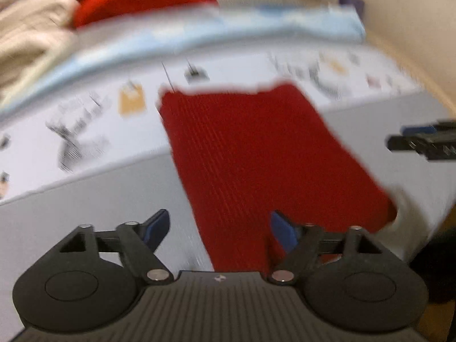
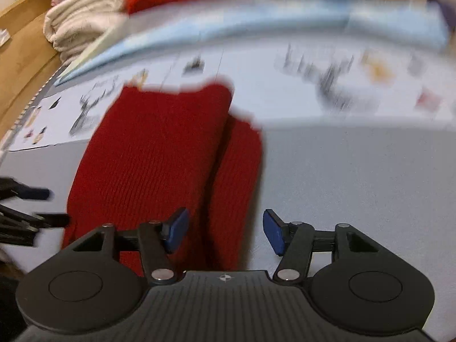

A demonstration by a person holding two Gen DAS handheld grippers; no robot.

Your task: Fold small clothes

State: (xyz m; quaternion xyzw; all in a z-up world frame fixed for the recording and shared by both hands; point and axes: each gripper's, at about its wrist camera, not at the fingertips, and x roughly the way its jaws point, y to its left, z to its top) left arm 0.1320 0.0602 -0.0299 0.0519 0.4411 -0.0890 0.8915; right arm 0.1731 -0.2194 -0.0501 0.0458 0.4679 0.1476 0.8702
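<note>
Operator: Currently my left gripper (image 1: 219,228) is released, hovering above the red knit garment (image 1: 256,154) on the grey table (image 1: 85,199).

Observer: Right side?

Operator: My right gripper (image 2: 225,232) is released too. Next, I judge: grasp the near hem, fold away.

You cannot read any text here: the printed sheet (image 1: 85,119) under your grippers carries dark marks and small coloured pictures, all smeared past legibility by motion blur.

both wrist cams looked fwd along open fingers, low and close over the grey table (image 1: 85,199). shared: red knit garment (image 1: 256,154) (image 2: 148,154), printed sheet (image 2: 356,85), far cloth pile (image 2: 85,22).
</note>
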